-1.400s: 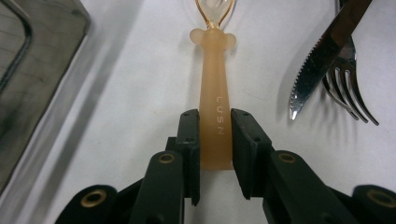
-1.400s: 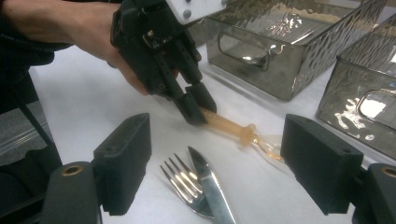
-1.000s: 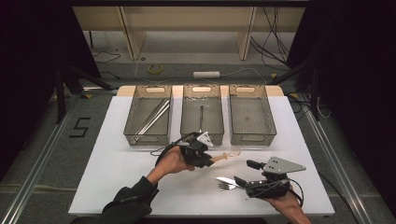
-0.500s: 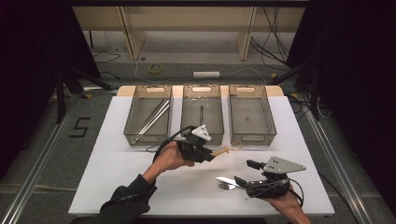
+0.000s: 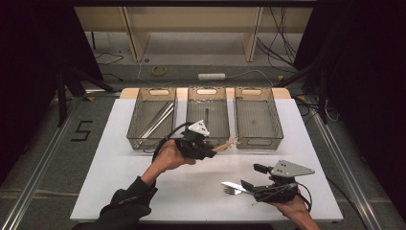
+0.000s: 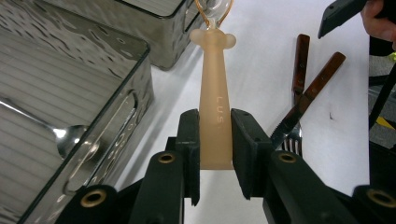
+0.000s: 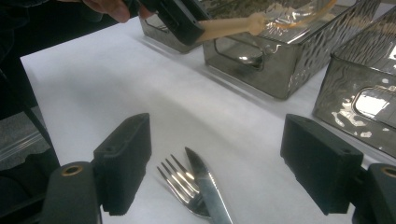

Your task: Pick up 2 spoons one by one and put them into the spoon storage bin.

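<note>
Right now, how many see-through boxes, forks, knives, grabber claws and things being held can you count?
Boxes: 3 (left box, middle box, right box)
Forks: 1 (fork)
Knives: 1 (knife)
Held things: 1 (beige-handled tool)
Grabber claws: 2 (left gripper, right gripper)
Total: 8

Black tools [image 6: 214,154], brass screws, dark sleeve [image 5: 125,203]
</note>
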Tool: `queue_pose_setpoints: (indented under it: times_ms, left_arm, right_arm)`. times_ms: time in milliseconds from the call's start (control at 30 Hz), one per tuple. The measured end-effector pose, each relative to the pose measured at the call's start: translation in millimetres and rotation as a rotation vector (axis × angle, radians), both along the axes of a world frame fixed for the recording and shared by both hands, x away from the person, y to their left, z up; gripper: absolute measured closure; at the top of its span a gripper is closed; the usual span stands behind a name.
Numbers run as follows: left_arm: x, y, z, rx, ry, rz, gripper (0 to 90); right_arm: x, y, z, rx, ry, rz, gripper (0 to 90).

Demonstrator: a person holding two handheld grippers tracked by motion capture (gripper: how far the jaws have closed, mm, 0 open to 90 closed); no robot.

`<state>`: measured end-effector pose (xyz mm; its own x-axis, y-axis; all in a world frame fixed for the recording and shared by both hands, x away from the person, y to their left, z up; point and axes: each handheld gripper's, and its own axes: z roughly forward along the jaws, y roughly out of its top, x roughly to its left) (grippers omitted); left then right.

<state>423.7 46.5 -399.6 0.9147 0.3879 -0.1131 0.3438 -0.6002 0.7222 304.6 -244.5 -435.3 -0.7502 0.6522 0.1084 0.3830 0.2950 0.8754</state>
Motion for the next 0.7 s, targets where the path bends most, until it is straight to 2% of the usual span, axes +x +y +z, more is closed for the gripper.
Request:
queue_pose_setpoints:
  times_ms: [367,700]
  left_arm:
    - [5.5,13.1,11.3,-0.053,-0.011,0.052,73.5]
    - [16.7,31.6,15.9,-0.088,-0.018,0.143,73.5]
  right_arm:
    - [2.3,-1.4,-1.4,0.007,0.011,-0.004,25.6]
    - [3.4,-1.1,-2.2,0.009,0.014,-0.004,25.6]
